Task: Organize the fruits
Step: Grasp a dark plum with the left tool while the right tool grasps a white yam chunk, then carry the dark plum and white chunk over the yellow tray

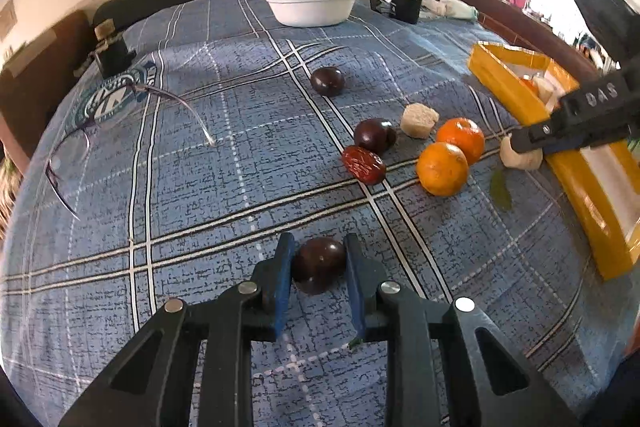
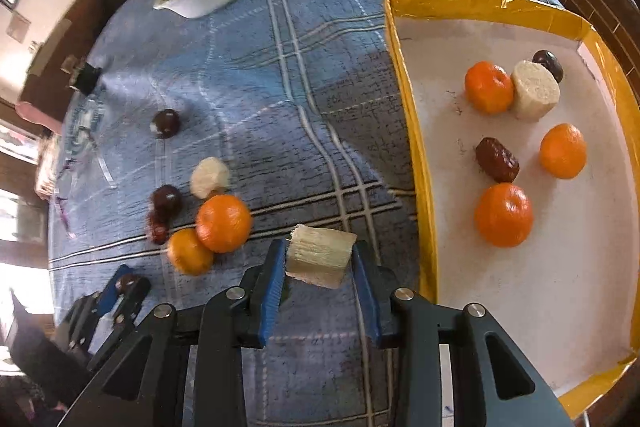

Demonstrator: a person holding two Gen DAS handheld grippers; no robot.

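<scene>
My left gripper (image 1: 319, 242) is shut on a dark plum (image 1: 320, 267) that rests on the blue checked cloth. My right gripper (image 2: 320, 247) is shut on a pale cylindrical fruit chunk (image 2: 320, 263), just left of the yellow tray (image 2: 412, 131). Inside the tray lie three oranges, a pale chunk (image 2: 534, 95), a red date (image 2: 496, 159) and a dark plum (image 2: 548, 63). Loose on the cloth are two oranges (image 1: 442, 169), a date (image 1: 364, 165), two plums (image 1: 374, 135) and another pale chunk (image 1: 419, 120).
A white bowl of greens (image 1: 314, 9) stands at the far side. Eyeglasses (image 1: 80, 143) lie on the left of the cloth, with a small black device (image 1: 114, 53) behind them. A black box (image 1: 405, 5) and crumpled cloths sit far right. A green leaf (image 1: 500, 189) lies by the tray.
</scene>
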